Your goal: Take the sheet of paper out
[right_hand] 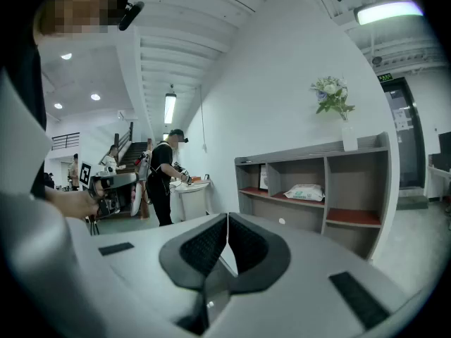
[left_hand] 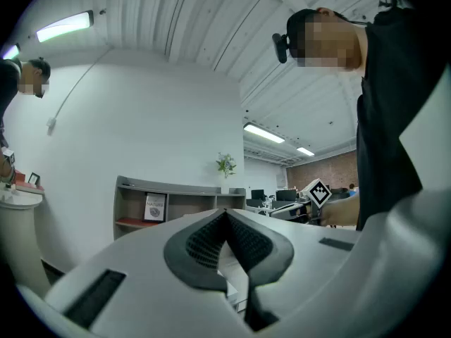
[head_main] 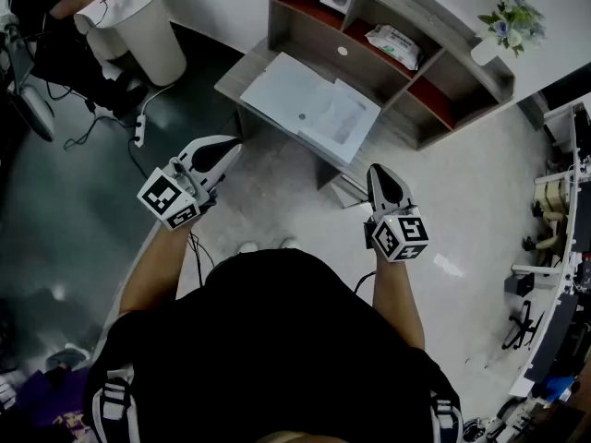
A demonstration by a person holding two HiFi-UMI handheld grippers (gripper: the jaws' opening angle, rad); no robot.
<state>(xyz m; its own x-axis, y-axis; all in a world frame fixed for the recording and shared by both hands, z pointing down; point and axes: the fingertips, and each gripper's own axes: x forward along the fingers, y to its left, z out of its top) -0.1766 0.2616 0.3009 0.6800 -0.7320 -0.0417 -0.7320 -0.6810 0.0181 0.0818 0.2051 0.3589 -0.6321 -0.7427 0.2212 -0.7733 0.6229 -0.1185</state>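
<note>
Head view, largest thing first: shows a grey shelved desk (head_main: 443,100) ahead of both claws and well apart from them. On its top, over a larger pale cover (head_main: 282,86), lies the sheet of paper (head_main: 343,118), ahead of and between the two claw tips, untouched. Probably kept in or on that cover, hence two claws: one to pin, one to pull. Nearer, the left gripper (head_main: 229,148) and right gripper (head_main: 377,172), both clenched on nothing, apparently just carried toward the desk.

Left gripper view confirms pads (left_hand: 204,241) pressed together and empty; adds a vase of flowers (left_hand: 225,166) atop the shelf.

Right gripper view shows the same empty clench; reveals a wipes pack (right_hand: 304,192) in a cubby beyond the tips and a person (right_hand: 165,178) off to the left, but hides most of the desk top behind the claw's own body.
</note>
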